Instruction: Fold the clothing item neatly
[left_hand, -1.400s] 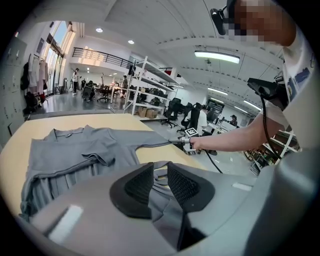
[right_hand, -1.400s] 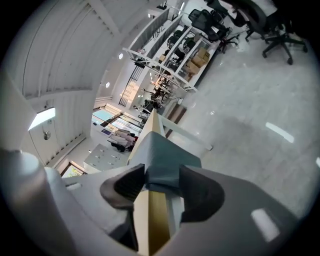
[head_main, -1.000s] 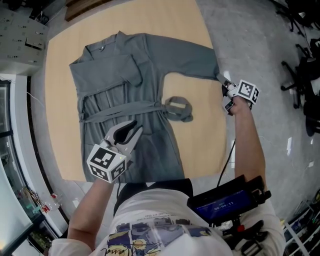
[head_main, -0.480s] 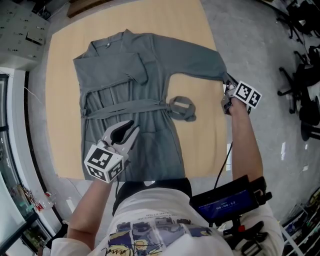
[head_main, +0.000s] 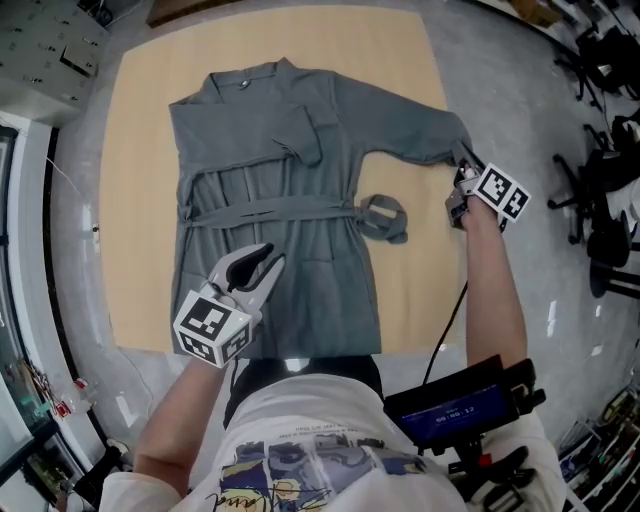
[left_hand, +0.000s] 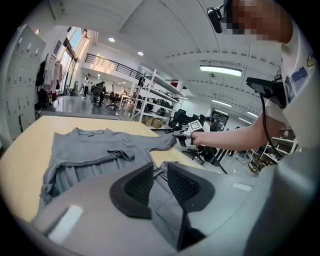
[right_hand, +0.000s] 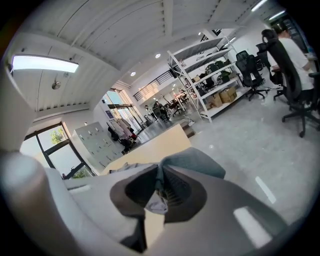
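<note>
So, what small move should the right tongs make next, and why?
Probably carry the sleeve across onto the chest of the robe. The right tongs have just closed on its cuff, and the sleeve lies stretched out sideways.

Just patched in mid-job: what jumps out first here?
A grey robe lies spread flat on the tan table, belt tied. The right claw, jaws just closing, pinches its sleeve cuff at the table's right edge; the left claw hangs open above the skirt.
</note>
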